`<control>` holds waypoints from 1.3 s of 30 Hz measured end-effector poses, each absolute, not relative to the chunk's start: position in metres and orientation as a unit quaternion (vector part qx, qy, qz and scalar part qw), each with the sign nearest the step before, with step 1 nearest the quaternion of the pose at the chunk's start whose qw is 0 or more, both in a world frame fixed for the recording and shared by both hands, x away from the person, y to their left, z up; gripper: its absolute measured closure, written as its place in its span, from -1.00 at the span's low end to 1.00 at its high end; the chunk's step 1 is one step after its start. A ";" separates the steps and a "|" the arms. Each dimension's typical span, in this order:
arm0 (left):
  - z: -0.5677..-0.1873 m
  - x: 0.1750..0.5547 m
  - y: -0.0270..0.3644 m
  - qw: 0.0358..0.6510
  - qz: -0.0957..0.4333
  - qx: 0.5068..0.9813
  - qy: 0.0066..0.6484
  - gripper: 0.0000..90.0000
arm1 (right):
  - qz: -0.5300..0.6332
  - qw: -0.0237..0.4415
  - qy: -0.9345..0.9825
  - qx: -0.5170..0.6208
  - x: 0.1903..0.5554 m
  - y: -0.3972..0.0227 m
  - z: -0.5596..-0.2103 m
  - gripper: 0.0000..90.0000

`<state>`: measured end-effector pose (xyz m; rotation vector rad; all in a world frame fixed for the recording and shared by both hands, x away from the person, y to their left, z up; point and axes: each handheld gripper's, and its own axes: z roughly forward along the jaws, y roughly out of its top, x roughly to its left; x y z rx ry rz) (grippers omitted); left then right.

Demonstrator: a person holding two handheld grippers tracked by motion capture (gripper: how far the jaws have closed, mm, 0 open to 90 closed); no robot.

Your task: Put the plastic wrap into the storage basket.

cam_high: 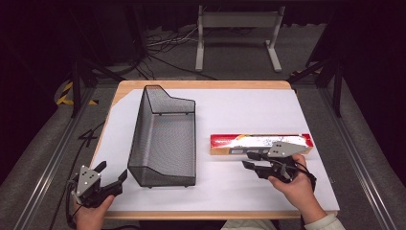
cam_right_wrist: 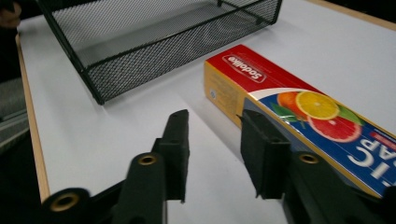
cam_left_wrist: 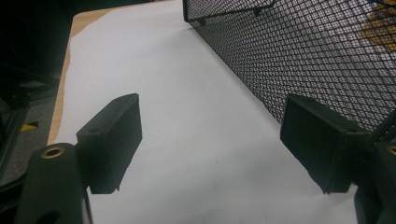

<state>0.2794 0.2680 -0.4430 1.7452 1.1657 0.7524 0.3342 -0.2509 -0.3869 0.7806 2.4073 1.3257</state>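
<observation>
**Lining up on the box**

While the box [cam_right_wrist: 299, 112] is lying flat on the table [cam_high: 249, 110], right of the basket [cam_high: 163, 139], the right gripper [cam_right_wrist: 212, 154] is hovering just beside its near long edge, jaws part open, holding nothing. It should be straddling that edge squarely before closing. The left gripper [cam_left_wrist: 210, 144] is waiting open and empty.

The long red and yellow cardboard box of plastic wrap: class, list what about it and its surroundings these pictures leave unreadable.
- Long red and yellow cardboard box: its far end is cut off by the edge of the right gripper view.
- Same box in the high view: print too small and glare-washed; the right tool covers part of its near side.
- Black wire mesh basket: cut off by the top and right edges of the left gripper view.
</observation>
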 end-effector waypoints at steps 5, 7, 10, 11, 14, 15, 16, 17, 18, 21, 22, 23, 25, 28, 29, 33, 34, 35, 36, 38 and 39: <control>-0.443 0.278 0.267 0.439 0.306 0.703 0.469 -0.52 | 0.426 0.109 0.860 0.259 0.346 -0.236 -0.385 0.96; -0.443 0.278 0.268 0.439 0.305 0.703 0.469 -0.52 | 0.412 0.100 0.869 0.256 0.352 -0.231 -0.384 1.00; -0.443 0.278 0.268 0.438 0.305 0.703 0.470 -0.52 | 0.374 0.087 0.887 0.255 0.360 -0.220 -0.384 1.00; -0.443 0.278 0.268 0.438 0.305 0.704 0.469 -0.52 | 0.360 0.084 0.894 0.251 0.363 -0.216 -0.384 1.00; -0.443 0.278 0.268 0.437 0.305 0.706 0.467 -0.52 | 0.338 0.081 0.905 0.246 0.370 -0.206 -0.383 1.00; -0.443 0.278 0.267 0.436 0.304 0.706 0.467 -0.52 | 0.333 0.080 0.907 0.245 0.373 -0.203 -0.383 1.00; -0.443 0.279 0.267 0.436 0.305 0.706 0.467 -0.52 | 0.329 0.078 0.910 0.241 0.375 -0.200 -0.383 1.00; -0.443 0.279 0.267 0.436 0.305 0.706 0.468 -0.52 | 0.326 0.077 0.911 0.242 0.377 -0.197 -0.384 1.00; -0.443 0.279 0.267 0.436 0.305 0.706 0.468 -0.52 | 0.322 0.077 0.912 0.241 0.379 -0.195 -0.384 1.00; -0.443 0.279 0.267 0.437 0.305 0.705 0.468 -0.52 | 0.304 0.074 0.920 0.236 0.386 -0.187 -0.389 1.00; -0.443 0.279 0.267 0.436 0.305 0.705 0.468 -0.52 | 0.301 0.074 0.921 0.237 0.388 -0.186 -0.390 1.00; -0.443 0.279 0.267 0.437 0.306 0.705 0.467 -0.52 | 0.298 0.074 0.922 0.238 0.391 -0.185 -0.391 1.00; -0.443 0.279 0.267 0.437 0.306 0.705 0.468 -0.52 | 0.293 0.076 0.922 0.241 0.395 -0.183 -0.393 1.00; -0.443 0.279 0.268 0.436 0.305 0.705 0.468 -0.52 | 0.282 0.081 0.925 0.243 0.403 -0.179 -0.398 1.00; -0.443 0.279 0.268 0.436 0.305 0.705 0.468 -0.52 | 0.282 0.081 0.925 0.243 0.403 -0.179 -0.398 1.00; -0.444 0.279 0.268 0.435 0.306 0.705 0.469 -0.52 | 0.266 0.084 0.927 0.251 0.408 -0.175 -0.405 1.00; -0.444 0.279 0.268 0.435 0.306 0.705 0.469 -0.52 | 0.264 0.086 0.927 0.252 0.409 -0.174 -0.406 1.00; -0.444 0.279 0.268 0.435 0.306 0.705 0.469 -0.52 | 0.260 0.088 0.928 0.253 0.411 -0.174 -0.408 1.00; -0.444 0.279 0.268 0.435 0.306 0.705 0.469 -0.52 | 0.256 0.090 0.928 0.256 0.412 -0.173 -0.409 1.00; -0.444 0.280 0.268 0.435 0.306 0.705 0.469 -0.52 | 0.252 0.092 0.928 0.258 0.414 -0.173 -0.410 1.00; -0.444 0.280 0.268 0.435 0.306 0.705 0.469 -0.52 | 0.252 0.089 0.928 0.259 0.414 -0.172 -0.411 1.00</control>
